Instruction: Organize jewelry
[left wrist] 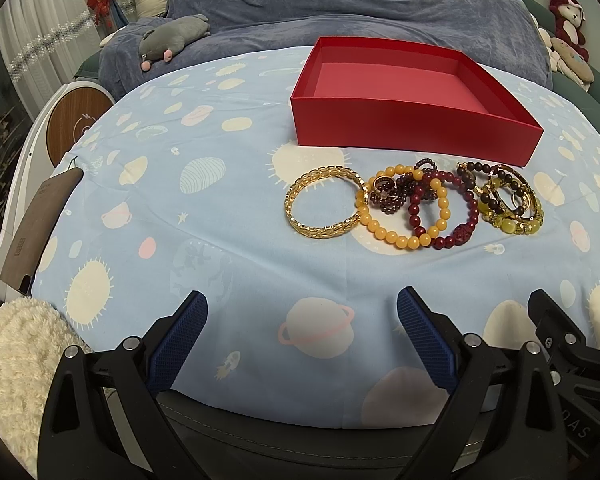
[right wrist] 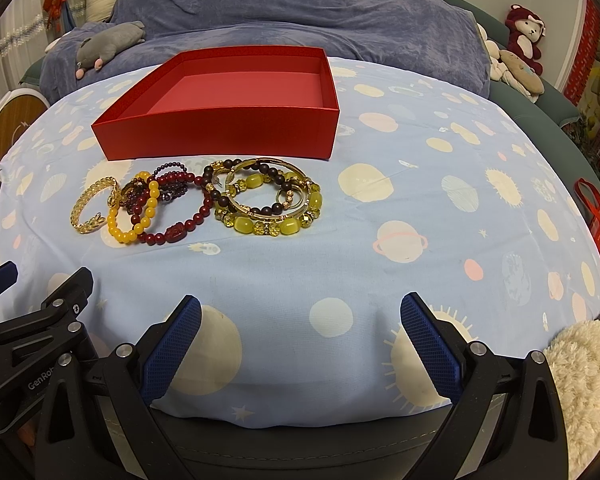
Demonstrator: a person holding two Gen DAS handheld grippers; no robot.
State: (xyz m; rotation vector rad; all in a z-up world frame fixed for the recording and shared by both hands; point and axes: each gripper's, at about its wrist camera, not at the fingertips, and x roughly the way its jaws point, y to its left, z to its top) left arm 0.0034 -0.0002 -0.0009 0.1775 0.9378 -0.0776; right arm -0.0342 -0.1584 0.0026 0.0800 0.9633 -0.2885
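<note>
An open red box (left wrist: 412,132) (right wrist: 220,132) stands empty on the blue planet-print cloth. In front of it lies a row of overlapping bracelets: a gold bangle (left wrist: 300,220) (right wrist: 86,226), a yellow bead bracelet (left wrist: 384,236) (right wrist: 120,234), dark red bead strings (left wrist: 456,236) (right wrist: 172,234), and a pile of green-yellow and brown beads with gold hoops (left wrist: 512,220) (right wrist: 276,224). My left gripper (left wrist: 302,318) is open near the cloth's front edge, short of the gold bangle. My right gripper (right wrist: 300,318) is open too, in front of the green pile. Neither holds anything.
A grey-blue blanket (left wrist: 360,0) covers the couch behind, with a grey plush mouse (left wrist: 172,36) on it. Red plush toys (right wrist: 524,40) sit far right. A white fluffy cushion (left wrist: 16,360) (right wrist: 584,376) lies at the near edges. A red bag (right wrist: 598,224) hangs off the right.
</note>
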